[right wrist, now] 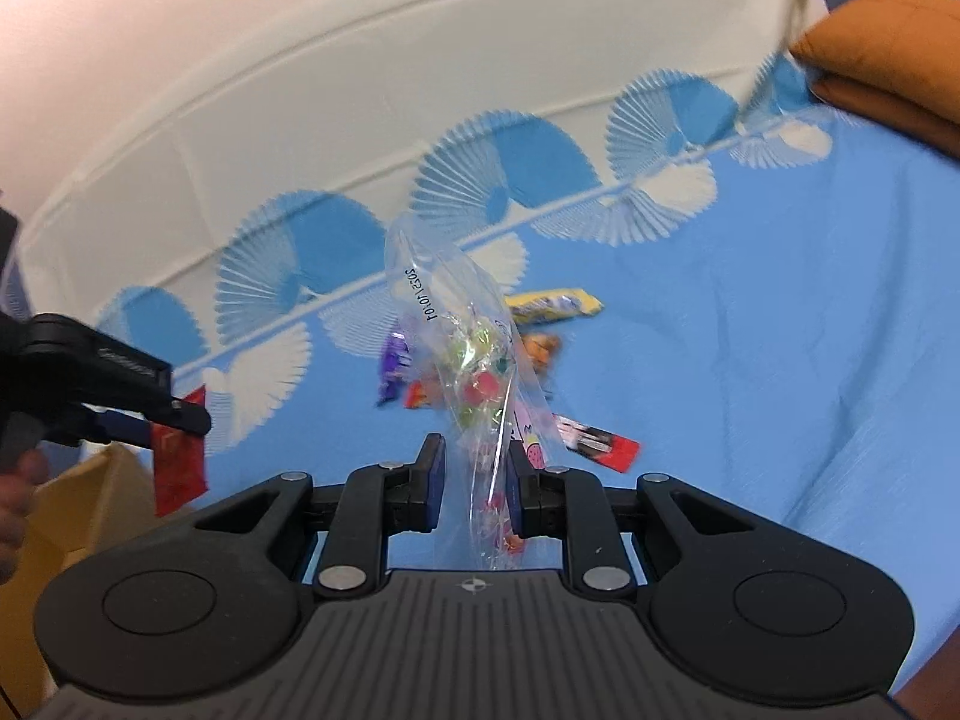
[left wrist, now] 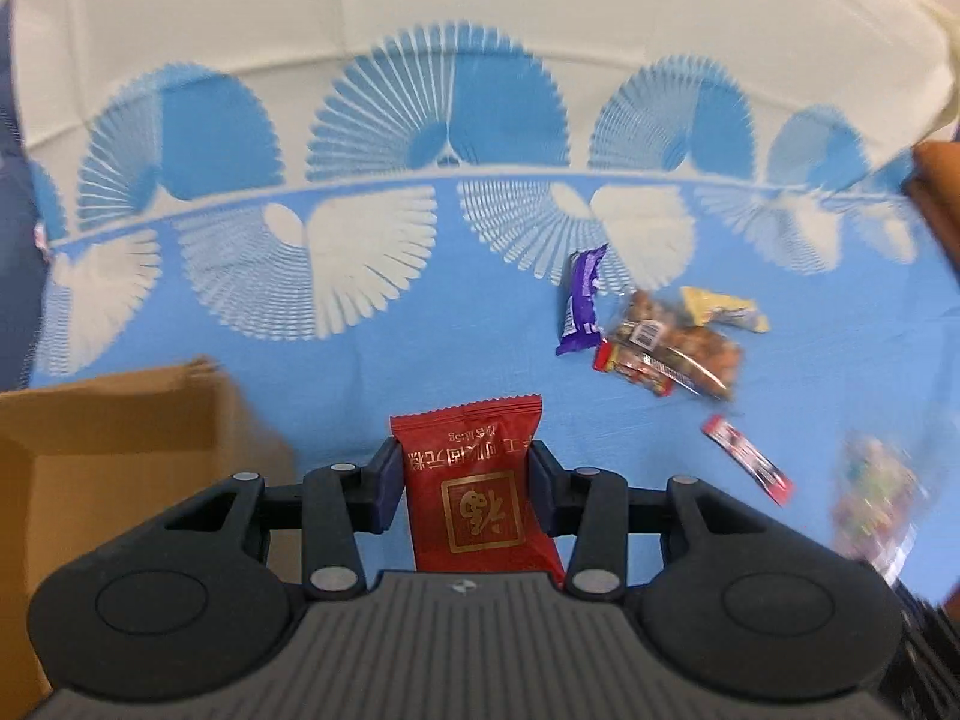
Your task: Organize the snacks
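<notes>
My left gripper (left wrist: pixel 465 463) is shut on a red snack packet (left wrist: pixel 480 480) with gold print, which stands upright between the pads above the blue cloth. In the right wrist view the same left gripper (right wrist: pixel 180 420) holds the red packet (right wrist: pixel 177 474) hanging over a cardboard box (right wrist: pixel 78 516). My right gripper (right wrist: pixel 474 471) is shut on a clear plastic bag of colourful candies (right wrist: pixel 474 360), lifted off the cloth. More snacks lie on the cloth: a purple bar (left wrist: pixel 579 306), a bag of nuts (left wrist: pixel 678 348), a yellow packet (left wrist: pixel 720 306) and a red stick (left wrist: pixel 747 459).
The open cardboard box (left wrist: pixel 108 450) sits at the lower left. A blue and white patterned cloth (left wrist: pixel 360 372) covers the surface, with cream fabric behind it. An orange cushion (right wrist: pixel 888 54) lies at the far right. A person's hand (right wrist: pixel 12 510) shows at the left edge.
</notes>
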